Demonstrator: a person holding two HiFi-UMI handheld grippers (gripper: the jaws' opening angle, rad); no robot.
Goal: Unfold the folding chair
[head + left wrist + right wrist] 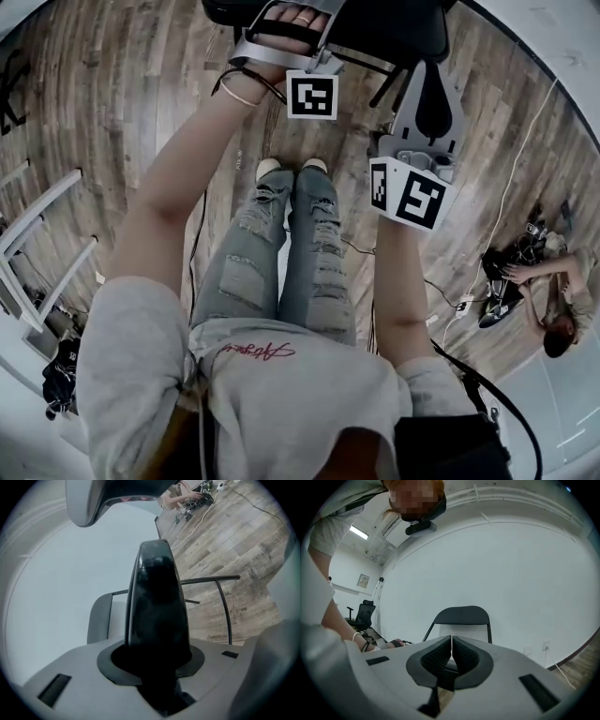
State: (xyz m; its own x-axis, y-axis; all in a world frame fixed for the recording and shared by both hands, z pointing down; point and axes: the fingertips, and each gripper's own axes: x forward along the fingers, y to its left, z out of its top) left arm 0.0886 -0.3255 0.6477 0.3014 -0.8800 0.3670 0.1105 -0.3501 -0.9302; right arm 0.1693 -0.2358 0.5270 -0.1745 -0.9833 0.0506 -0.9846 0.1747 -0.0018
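Straight ahead of the person, the black metal folding chair (394,28) stands on the pale wood-plank floor (122,103), backed by a plain white wall (511,573). Its curved backrest (461,616) is upright. The left gripper (157,651) is the nearer one and is already on the chair. Its jaws are clamped on a glossy black panel that rises lengthwise out of them and fills the middle of the left gripper view. I take this to be the seat's edge, though I cannot be sure. Thin black frame tubes (224,606) show just beyond it. The right gripper (451,656) is short of the chair and points at the backrest, its ribbed pads pressed together with nothing between them. Any opening of the seat looks likely to fall to the left side, and the right would have to part its jaws before it could steady the frame.
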